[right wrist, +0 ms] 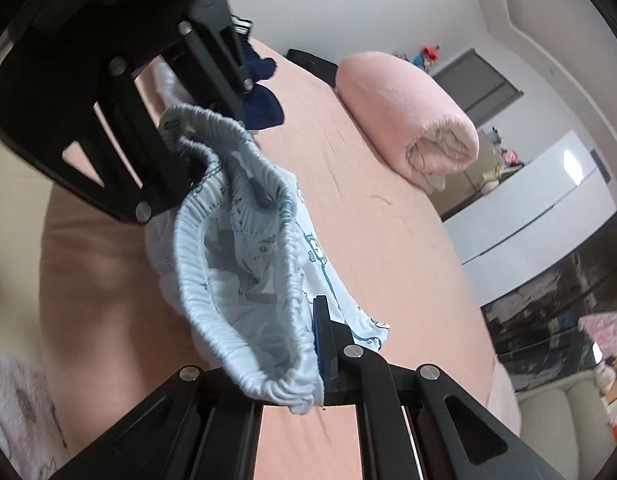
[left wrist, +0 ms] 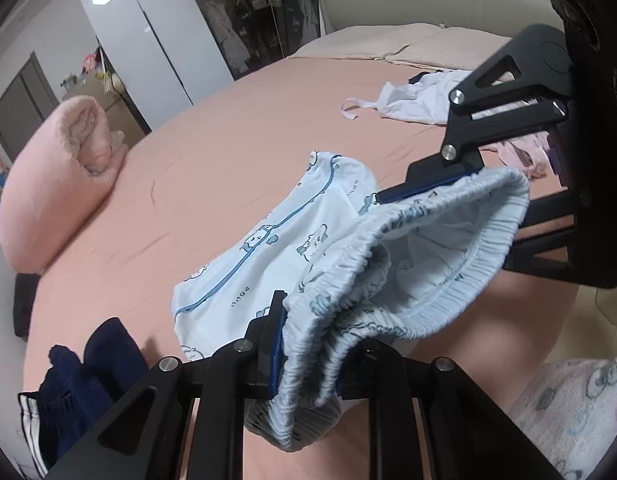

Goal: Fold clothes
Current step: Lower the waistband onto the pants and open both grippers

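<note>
item: light-blue printed shorts (left wrist: 292, 240), lifted above near part of pink bed (left wrist: 228, 128) | left gripper (left wrist: 304, 352) pinching waistband | right gripper (right wrist: 320, 344) pinching waistband, probably opposite side | handling: light, limp, stretchy; hold elastic edge.

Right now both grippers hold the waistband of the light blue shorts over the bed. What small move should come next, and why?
Probably pull the left gripper and right gripper apart. Both are shut on the waistband of the light blue shorts, which sags bunched between them, while the legs trail on the pink bed. A taut waistband should lie flat.
</note>
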The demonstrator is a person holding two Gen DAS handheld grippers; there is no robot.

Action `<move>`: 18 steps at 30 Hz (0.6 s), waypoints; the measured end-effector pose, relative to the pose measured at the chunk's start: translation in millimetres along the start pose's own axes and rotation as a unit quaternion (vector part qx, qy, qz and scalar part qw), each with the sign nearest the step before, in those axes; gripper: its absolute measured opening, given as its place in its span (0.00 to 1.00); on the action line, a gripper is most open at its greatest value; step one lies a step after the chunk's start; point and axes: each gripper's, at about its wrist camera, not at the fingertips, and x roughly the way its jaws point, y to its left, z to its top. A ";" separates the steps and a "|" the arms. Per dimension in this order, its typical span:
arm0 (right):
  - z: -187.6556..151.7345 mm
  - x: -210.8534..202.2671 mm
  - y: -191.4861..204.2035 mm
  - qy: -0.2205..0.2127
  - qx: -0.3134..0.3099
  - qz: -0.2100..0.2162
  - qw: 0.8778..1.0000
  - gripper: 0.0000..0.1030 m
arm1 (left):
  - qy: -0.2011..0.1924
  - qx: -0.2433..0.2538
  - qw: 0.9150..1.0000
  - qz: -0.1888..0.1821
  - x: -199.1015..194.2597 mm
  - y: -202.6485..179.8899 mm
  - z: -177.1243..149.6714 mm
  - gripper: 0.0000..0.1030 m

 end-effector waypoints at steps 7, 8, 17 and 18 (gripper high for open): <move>3.7 24.4 -19.7 0.015 0.049 0.032 0.998 0.05 | 0.026 -0.047 0.998 -0.045 23.8 28.1 12.1 0.16; 3.9 28.3 -23.3 0.017 0.057 0.038 0.997 0.05 | 0.036 -0.056 0.996 -0.055 29.3 33.7 13.8 0.16; 1.4 60.4 -50.3 0.036 0.123 0.099 0.987 0.05 | 0.086 -0.099 0.986 -0.103 57.8 61.7 22.3 0.17; 0.7 63.2 -52.8 0.037 0.131 0.104 0.985 0.05 | 0.092 -0.099 0.985 -0.105 60.0 63.1 23.4 0.17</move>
